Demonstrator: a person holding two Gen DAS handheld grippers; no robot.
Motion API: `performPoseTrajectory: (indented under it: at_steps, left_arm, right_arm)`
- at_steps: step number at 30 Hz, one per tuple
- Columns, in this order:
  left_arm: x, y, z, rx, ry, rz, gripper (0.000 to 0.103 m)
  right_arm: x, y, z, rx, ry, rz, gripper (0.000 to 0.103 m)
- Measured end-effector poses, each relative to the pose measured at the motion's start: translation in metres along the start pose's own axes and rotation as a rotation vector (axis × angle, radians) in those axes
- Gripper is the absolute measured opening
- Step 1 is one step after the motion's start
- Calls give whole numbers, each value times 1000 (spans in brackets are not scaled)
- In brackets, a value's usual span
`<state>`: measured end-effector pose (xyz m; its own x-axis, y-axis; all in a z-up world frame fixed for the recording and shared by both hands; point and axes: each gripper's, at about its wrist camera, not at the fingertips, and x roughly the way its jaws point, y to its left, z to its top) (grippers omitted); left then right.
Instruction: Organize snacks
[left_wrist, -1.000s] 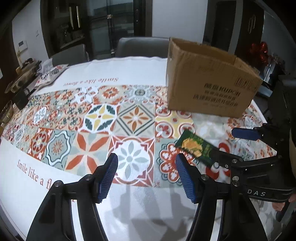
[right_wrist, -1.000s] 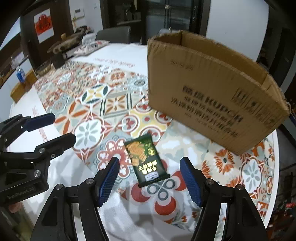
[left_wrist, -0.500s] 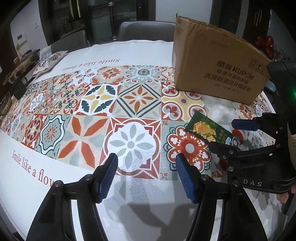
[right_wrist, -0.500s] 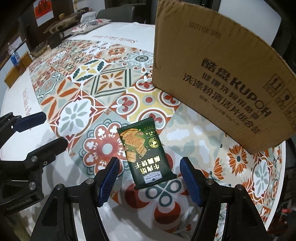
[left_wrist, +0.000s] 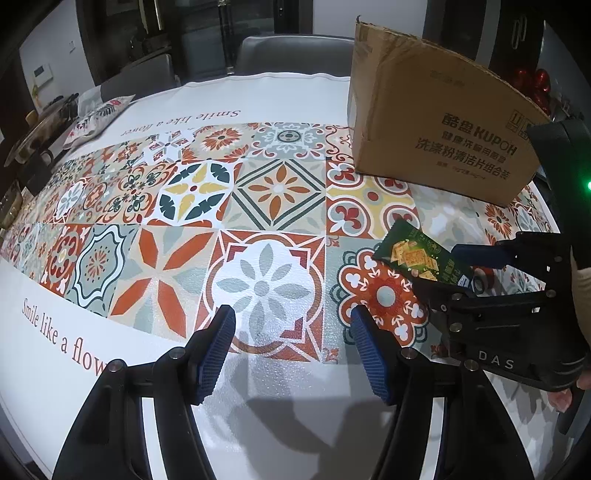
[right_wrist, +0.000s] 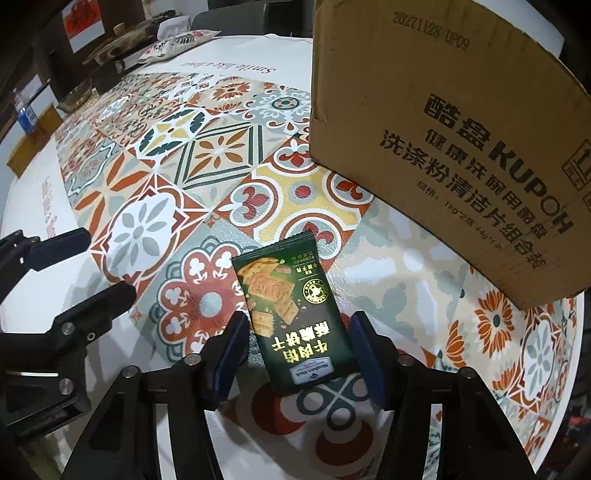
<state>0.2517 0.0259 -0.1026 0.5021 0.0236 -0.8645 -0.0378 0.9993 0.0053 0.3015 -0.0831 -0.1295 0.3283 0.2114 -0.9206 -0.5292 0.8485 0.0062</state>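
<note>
While the right gripper (right_wrist: 297, 354) points steeply down at the table (left_wrist: 155, 373), its fingers (right_wrist: 364, 354) are closing around the near end of a dark green snack packet (right_wrist: 291, 306); the packet sits between them, the right finger looks to be at its edge, the left finger shows a sliver of gap, so no firm clamp visible yet

Packet lies flat on the patterned tablecloth (left_wrist: 266, 195), just in front of the cardboard box (left_wrist: 436, 129), near but not touching it, long axis running roughly toward the box. Cracker picture on the end nearer the box, printed characters on the end nearer the gripper

Box stands upright on the table with its top open, printed side facing the grippers

Left gripper (left_wrist: 291, 350) hangs over the tablecloth well to the left of the box, fingers (left_wrist: 216, 350) apart, nothing between them, only the flower tile underneath

Seen from the left wrist, the right gripper body partly covers the packet's near end. A person's fingertips (left_wrist: 561, 400) show at its handle

Far from the box, at the table's far left edge, another snack bag (left_wrist: 98, 120) lies beside some dishes, too small to make out
</note>
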Motion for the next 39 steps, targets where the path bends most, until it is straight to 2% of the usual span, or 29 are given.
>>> performPoseTrajectory:
  at_steps: [4,11,20,33,37,39]
  left_arm:
    - [-1,0,0,2,-4,3,64]
    - [-11,-2,2,7,-34,-8,64]
    - [-35,-13,11,43,-104,-24,64]
    - [-76,-30,42,89,-220,-73,64]
    - [-85,-35,51,103,-241,-93,64]
    - [-87,-36,52,108,-252,-89,64]
  right_arm:
    - [-3,1,-4,3,-19,-14,50]
    - [-26,-2,-15,55,-83,-35,49]
    - [-55,-14,-22,147,-149,-13,49]
    - [-116,-38,-26,274,-296,-70,49]
    - [-129,-44,-25,291,-321,-82,39]
    - [-130,-45,-25,282,-319,-85,37]
